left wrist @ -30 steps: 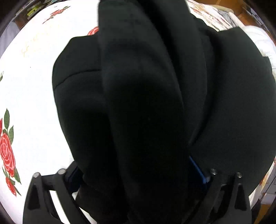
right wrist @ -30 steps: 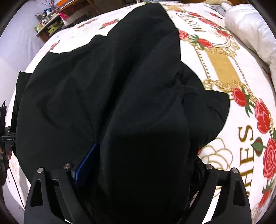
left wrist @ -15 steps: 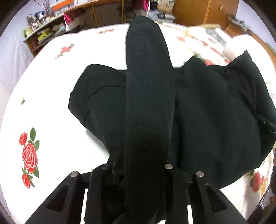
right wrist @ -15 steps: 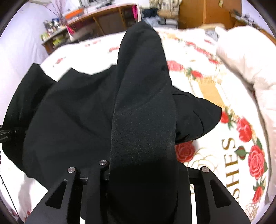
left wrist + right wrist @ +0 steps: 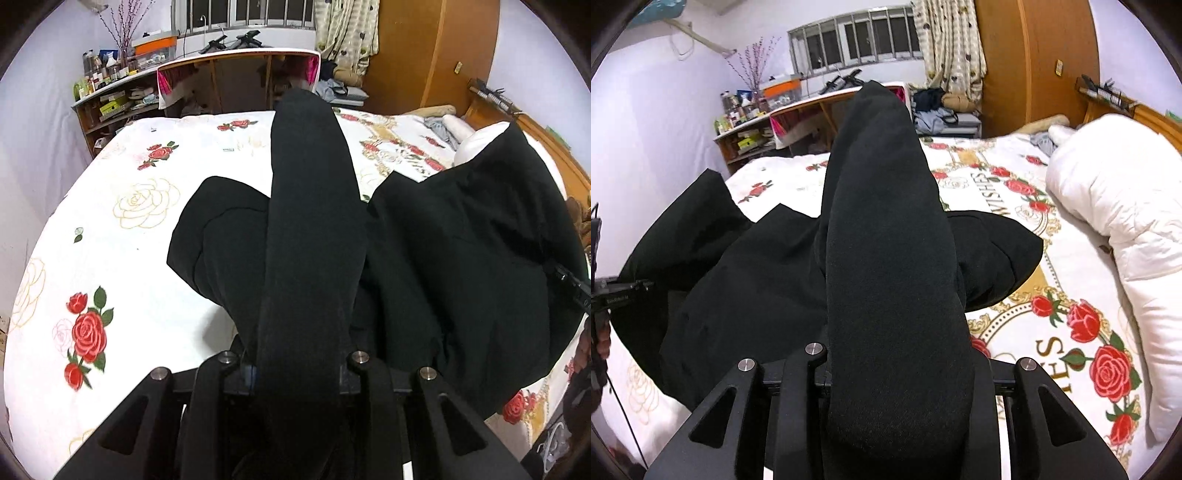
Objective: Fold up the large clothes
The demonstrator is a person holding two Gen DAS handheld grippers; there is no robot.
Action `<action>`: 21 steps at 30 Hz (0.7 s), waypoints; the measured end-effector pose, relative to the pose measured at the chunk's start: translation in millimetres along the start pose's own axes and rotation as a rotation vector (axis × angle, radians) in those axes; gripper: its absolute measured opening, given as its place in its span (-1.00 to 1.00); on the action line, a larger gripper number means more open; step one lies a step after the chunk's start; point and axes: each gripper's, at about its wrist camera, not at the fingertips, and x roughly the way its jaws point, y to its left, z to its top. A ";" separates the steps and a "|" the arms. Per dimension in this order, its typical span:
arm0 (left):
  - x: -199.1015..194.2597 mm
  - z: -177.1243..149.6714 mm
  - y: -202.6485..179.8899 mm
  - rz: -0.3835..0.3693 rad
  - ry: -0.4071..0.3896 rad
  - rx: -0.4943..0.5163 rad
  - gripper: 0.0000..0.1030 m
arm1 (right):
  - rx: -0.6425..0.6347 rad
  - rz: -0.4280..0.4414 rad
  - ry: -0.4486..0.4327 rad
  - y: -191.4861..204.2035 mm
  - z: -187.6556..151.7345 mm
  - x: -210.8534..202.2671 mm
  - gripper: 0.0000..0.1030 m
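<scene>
A large black garment [image 5: 461, 258] hangs lifted above the rose-print bed, stretched between both grippers. My left gripper [image 5: 295, 369] is shut on one edge of it; a thick fold of black cloth [image 5: 306, 221] drapes over the jaws and hides the fingertips. My right gripper [image 5: 897, 369] is shut on the other edge, with a similar fold [image 5: 886, 240] draped forward over it. The garment body [image 5: 750, 280] sags between them, its lower part near the bedspread. The other gripper shows at each view's edge [image 5: 602, 295].
The bed [image 5: 110, 229] has a white rose-print cover. A white duvet [image 5: 1119, 221] is bunched on the right side. Shelves and a desk [image 5: 229, 74] stand beyond the bed's far edge, a wooden wardrobe [image 5: 424, 51] to their right.
Both grippers closed on the garment and lifted it off the bed; the views rose and tilted up, bringing the far room into sight.
</scene>
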 end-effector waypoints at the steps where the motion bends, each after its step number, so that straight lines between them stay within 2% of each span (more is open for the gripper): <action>1: -3.5 -6.2 1.5 0.005 -0.007 0.007 -0.49 | 0.009 0.006 -0.008 3.5 -5.3 -10.0 -0.39; 6: -9.6 -36.8 16.2 0.014 -0.019 0.023 -0.49 | 0.026 0.022 -0.024 -2.7 -35.2 -34.6 -0.39; 12: -23.7 -108.9 24.2 0.016 0.016 -0.028 -0.48 | 0.031 0.005 0.033 -5.7 -87.4 -39.5 -0.38; 14: -13.8 -128.2 29.1 0.031 0.053 -0.051 -0.47 | 0.041 0.011 0.051 -9.7 -98.6 -35.0 -0.37; 17: 4.0 -148.5 38.8 0.079 0.072 -0.079 -0.38 | 0.049 -0.023 0.086 -15.9 -118.5 -24.1 -0.33; 21: 16.8 -157.4 64.8 0.092 0.084 -0.181 -0.05 | 0.099 -0.054 0.135 -31.1 -129.5 -9.4 -0.15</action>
